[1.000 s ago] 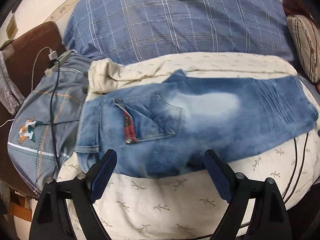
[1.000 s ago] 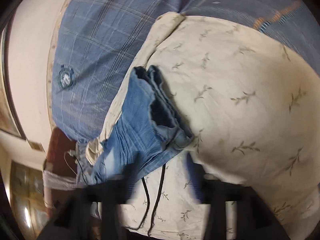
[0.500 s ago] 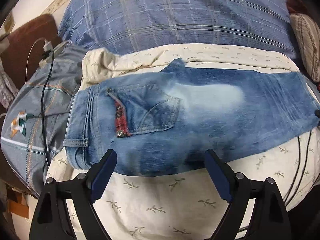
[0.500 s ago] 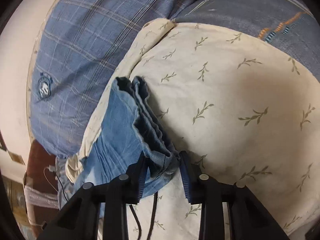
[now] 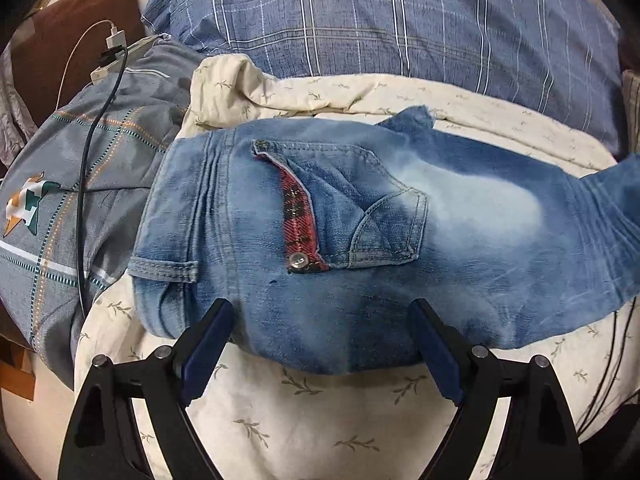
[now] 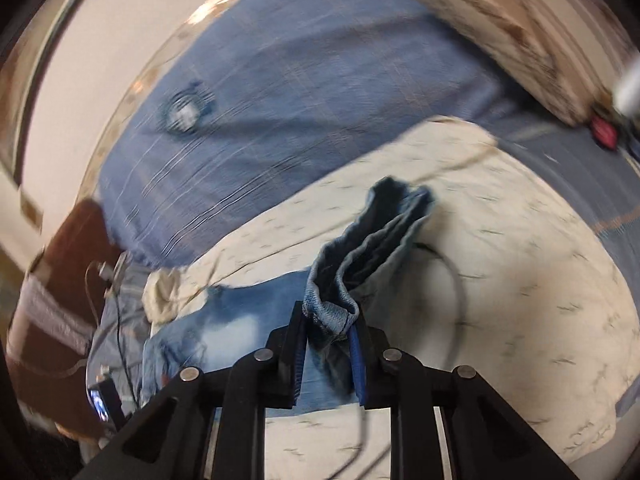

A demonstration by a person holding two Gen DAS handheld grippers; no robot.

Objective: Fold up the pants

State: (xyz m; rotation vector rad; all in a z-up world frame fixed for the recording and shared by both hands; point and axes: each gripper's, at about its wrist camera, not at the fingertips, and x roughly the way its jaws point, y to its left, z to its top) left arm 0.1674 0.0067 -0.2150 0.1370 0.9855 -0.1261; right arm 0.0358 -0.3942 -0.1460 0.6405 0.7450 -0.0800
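The jeans [image 5: 360,240] lay on a cream quilt [image 5: 320,420] printed with small sprigs, waistband to the left in the left wrist view, back pocket [image 5: 384,232] with its red plaid trim [image 5: 298,220] facing up. The left gripper [image 5: 320,344] hung over the near edge of the seat with its jaws wide apart, nothing between them; whether its tips touched the denim could not be told. The right gripper [image 6: 329,348] had just been closing and was clamped on the bunched leg hems [image 6: 360,256], the cuff pinched between its blue pads [image 6: 357,360] and raised off the quilt, so the leg ran up from the flat part of the jeans to the jaws. That view was blurred. Behind the quilt lay a blue plaid pillow [image 5: 380,20]; a grey patterned pillow [image 5: 80,168] with a black cable [image 5: 86,200] across it sat just beside the waistband.
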